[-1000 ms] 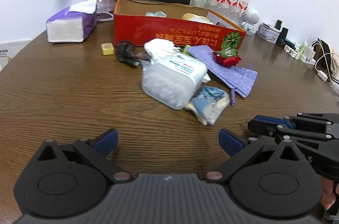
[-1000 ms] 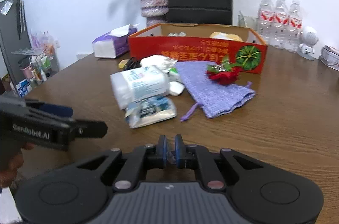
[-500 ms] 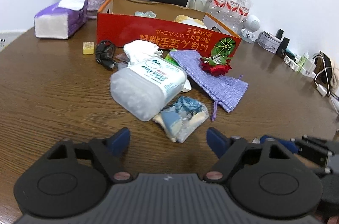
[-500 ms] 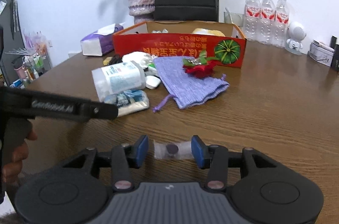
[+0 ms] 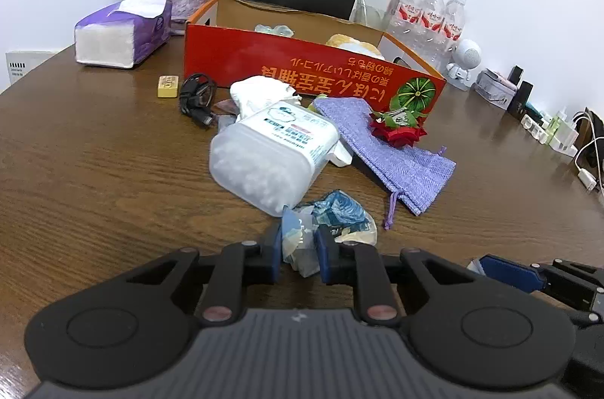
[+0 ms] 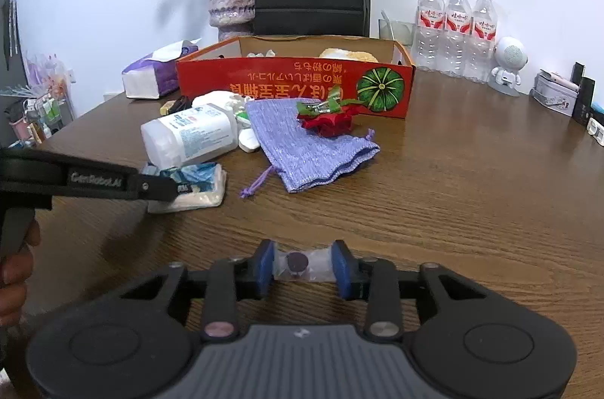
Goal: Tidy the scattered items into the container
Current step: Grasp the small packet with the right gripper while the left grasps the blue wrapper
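Since a second ago: both my hands have slid in across the table (image 5: 94, 172); my left jaws, then wide apart, now pinch the blue-and-white packet, and my right jaws, then together, now straddle a small clear packet.
Red box (image 5: 302, 74): open-topped, at 12 o'clock from my left gripper, beyond the pile; inside it a yellowish soft thing (image 5: 353, 43) and some pale pieces I cannot make out.
Blue-and-white packet (image 5: 332, 216): its near, crumpled end sits between my left fingers.
Left gripper (image 5: 300, 255): jaws closing, pads pressing on the packet's wrapper.
Small clear packet (image 6: 302, 263): flat on the wood, a dark disc inside, between my right fingers.
Right gripper (image 6: 302, 265): jaws closing, pads at the packet's two edges.
Cotton swab tub (image 5: 271, 157): on its side at 12 o'clock, just past the blue packet.
Purple pouch (image 5: 392, 157): at 1 o'clock, a red rose (image 5: 396, 131) lying on it.
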`<state>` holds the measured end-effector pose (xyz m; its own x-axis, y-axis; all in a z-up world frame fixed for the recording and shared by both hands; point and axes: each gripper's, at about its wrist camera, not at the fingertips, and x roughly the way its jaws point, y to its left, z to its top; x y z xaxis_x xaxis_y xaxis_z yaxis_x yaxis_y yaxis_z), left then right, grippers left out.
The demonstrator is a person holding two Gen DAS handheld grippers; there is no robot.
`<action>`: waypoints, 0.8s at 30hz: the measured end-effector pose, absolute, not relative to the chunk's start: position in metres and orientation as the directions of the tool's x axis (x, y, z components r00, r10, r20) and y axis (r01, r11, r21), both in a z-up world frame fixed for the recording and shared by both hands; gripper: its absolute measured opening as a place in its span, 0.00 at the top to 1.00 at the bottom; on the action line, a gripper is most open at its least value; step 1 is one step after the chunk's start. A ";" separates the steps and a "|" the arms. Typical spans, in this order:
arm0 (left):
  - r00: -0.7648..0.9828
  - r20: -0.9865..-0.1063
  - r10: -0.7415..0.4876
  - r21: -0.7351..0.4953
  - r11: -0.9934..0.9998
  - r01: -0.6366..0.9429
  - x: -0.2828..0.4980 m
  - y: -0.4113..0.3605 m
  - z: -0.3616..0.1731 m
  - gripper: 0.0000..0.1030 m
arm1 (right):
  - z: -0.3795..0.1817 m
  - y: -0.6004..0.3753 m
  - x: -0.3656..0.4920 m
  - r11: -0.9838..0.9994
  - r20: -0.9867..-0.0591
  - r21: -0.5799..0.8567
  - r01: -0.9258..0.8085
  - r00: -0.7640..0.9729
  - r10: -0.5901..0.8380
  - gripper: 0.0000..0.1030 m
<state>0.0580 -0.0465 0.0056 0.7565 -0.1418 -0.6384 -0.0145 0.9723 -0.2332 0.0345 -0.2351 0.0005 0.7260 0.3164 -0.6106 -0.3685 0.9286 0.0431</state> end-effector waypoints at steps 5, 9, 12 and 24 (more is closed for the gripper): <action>0.759 -0.632 -0.155 -0.254 0.967 -0.014 0.053 -0.039 0.006 0.81 | 0.005 -0.233 0.030 0.922 -0.591 0.041 -0.385 0.735 0.333 0.96; 0.763 -0.624 -0.170 -0.271 0.963 -0.007 0.047 -0.034 0.008 0.81 | 0.008 -0.231 0.027 0.919 -0.584 0.044 -0.391 0.736 0.341 0.97; 0.772 -0.609 -0.180 -0.275 0.961 0.007 0.043 -0.031 0.012 0.81 | 0.012 -0.232 0.026 0.919 -0.568 0.061 -0.391 0.743 0.354 0.97; 0.819 -0.528 -0.225 -0.294 0.953 0.072 0.048 -0.014 0.048 0.81 | 0.051 -0.224 0.046 0.919 -0.488 0.064 -0.388 0.791 0.368 0.99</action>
<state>0.0481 -0.0143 0.0478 0.8186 -0.2254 -0.5283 0.0724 0.9530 -0.2943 0.0461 -0.2236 0.0511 0.7913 0.3684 -0.4879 -0.3884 0.9192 0.0642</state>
